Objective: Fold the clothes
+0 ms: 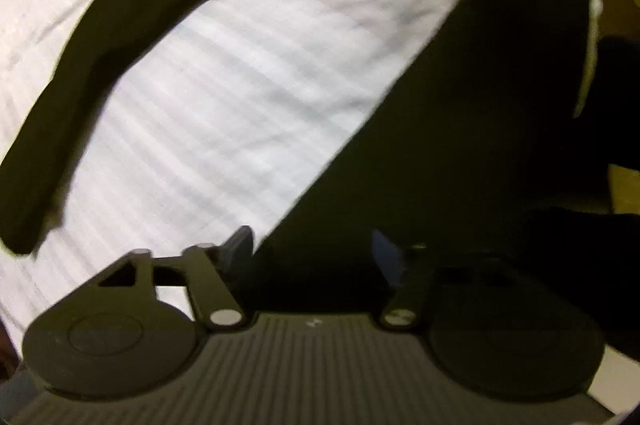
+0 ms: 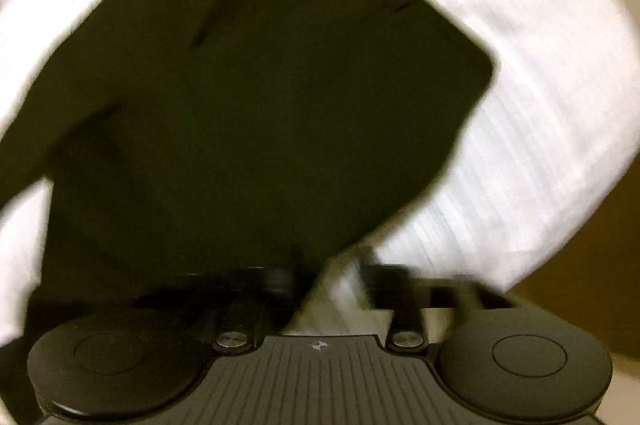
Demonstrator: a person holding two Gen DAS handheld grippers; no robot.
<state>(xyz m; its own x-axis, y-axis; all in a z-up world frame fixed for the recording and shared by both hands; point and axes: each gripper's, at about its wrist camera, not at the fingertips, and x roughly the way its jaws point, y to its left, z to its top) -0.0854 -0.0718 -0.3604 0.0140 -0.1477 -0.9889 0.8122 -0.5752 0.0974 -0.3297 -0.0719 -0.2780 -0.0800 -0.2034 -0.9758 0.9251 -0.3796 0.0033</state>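
On the white striped bedsheet (image 1: 224, 97), both grippers (image 1: 312, 257) (image 2: 328, 265) sit released over black trousers (image 2: 248, 97); 1-layer grab risks skewed fold.

Both cameras sit just behind their own claw and look forward along it, tilted down at close range onto a bed with white striped bedding (image 1: 224, 97). The left wrist view has the left claw (image 1: 312, 257) at its lower edge and faces across the bedding, with the dark garment (image 1: 460, 145) running up its right side and a long strip of it arcing along the left. The right wrist view, over the right claw (image 2: 328, 273), is blurred, with dark cloth (image 2: 260, 113) filling its middle. Both views share that cloth and bedding.
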